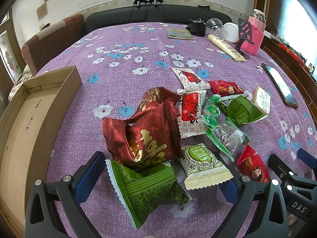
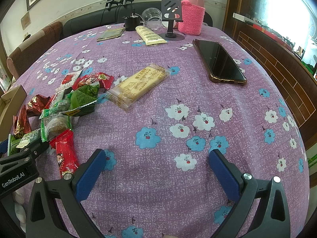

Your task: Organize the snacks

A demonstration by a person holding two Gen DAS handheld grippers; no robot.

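The snacks lie heaped near the middle of the surface [image 1: 138,45], well short of the cardboard tray [image 1: 35,107] at its left edge, which looks empty, so sorting has probably yet to begin. The left tongs [image 1: 161,174] are spread wide around a green snack packet [image 1: 146,188], with a red foil packet [image 1: 142,136] leaning on it; they straddle it without pinching, likely lining up a first pick. The right tongs [image 2: 157,170] hang spread over bare cloth, holding nothing. A biscuit packet [image 2: 138,86] lies apart from the heap, towards the phone [image 2: 220,62].
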